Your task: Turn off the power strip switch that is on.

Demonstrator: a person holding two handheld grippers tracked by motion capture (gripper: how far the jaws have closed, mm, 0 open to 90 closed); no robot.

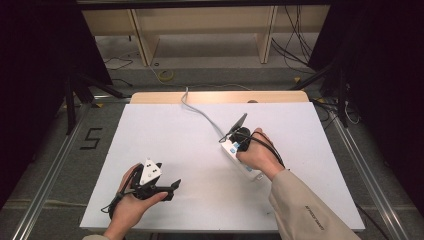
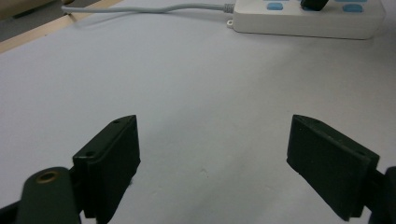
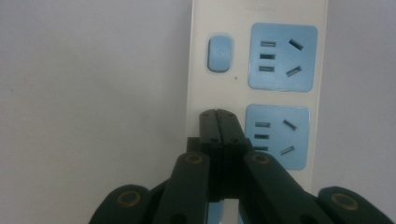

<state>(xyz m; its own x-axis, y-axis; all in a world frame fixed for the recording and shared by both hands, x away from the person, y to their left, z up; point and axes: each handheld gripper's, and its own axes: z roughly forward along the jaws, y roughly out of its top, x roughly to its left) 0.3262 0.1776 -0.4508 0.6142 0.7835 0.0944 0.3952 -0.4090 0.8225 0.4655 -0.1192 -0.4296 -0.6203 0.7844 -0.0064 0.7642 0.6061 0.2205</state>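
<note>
A white power strip (image 1: 231, 149) with blue sockets lies right of the table's middle, and its grey cable (image 1: 200, 112) runs to the far edge. My right gripper (image 1: 240, 144) is shut with nothing between its jaws. In the right gripper view its tips (image 3: 218, 114) rest on the power strip (image 3: 201, 70), just below a blue switch button (image 3: 219, 53) and left of a blue socket (image 3: 278, 135). My left gripper (image 1: 173, 190) rests open near the front left. In the left gripper view the left gripper (image 2: 212, 135) frames bare table, with the power strip (image 2: 308, 21) far ahead.
The white table top (image 1: 165, 135) has a wooden strip along its far edge (image 1: 220, 96). Beyond it stand a wooden shelf unit (image 1: 205, 30) and loose floor cables (image 1: 295, 45). Metal rails (image 1: 50, 165) run along both sides of the table.
</note>
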